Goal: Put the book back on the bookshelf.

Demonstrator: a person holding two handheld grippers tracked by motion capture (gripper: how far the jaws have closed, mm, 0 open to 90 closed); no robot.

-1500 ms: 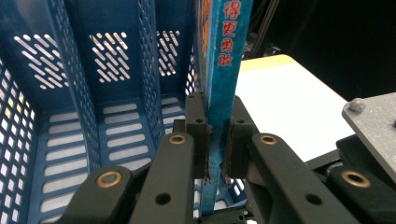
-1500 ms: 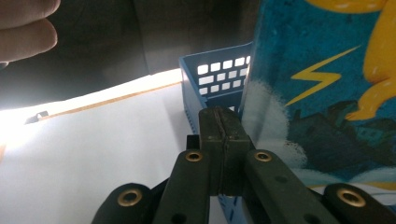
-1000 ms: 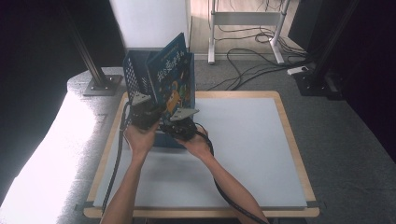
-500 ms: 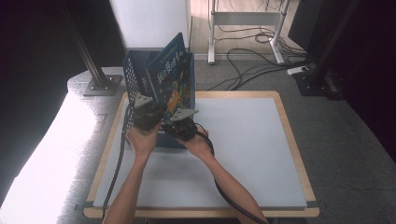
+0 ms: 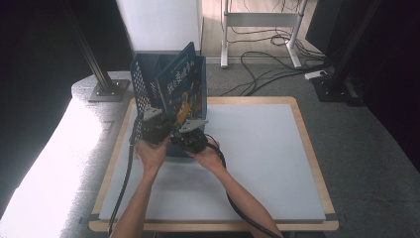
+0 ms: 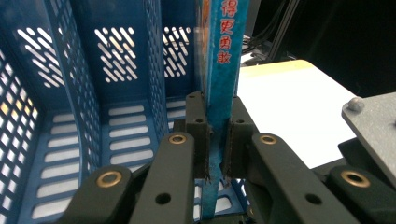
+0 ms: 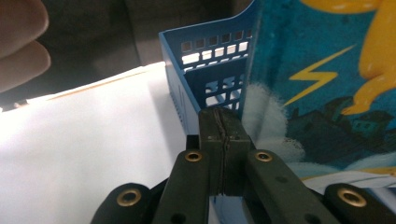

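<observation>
From the high view, the book (image 5: 179, 84) stood tilted in the blue file rack (image 5: 141, 82) at the table's (image 5: 267, 148) far left. The left gripper (image 6: 215, 140) clamped its spine to steer it. The right gripper (image 7: 223, 144) was pressed shut, empty, beside the cover

**Red characters on the book's spine**

In the left gripper view the blue book (image 6: 223, 70) shows red Chinese characters running down its spine: 得, 更, 勇, 敢, at twelve o'clock from the pads. In the high view the book's cover (image 5: 179, 91) carries a line of pale characters, too small to read. The lightning bolt on the cover in the right gripper view is a drawing, with no lettering.
</observation>
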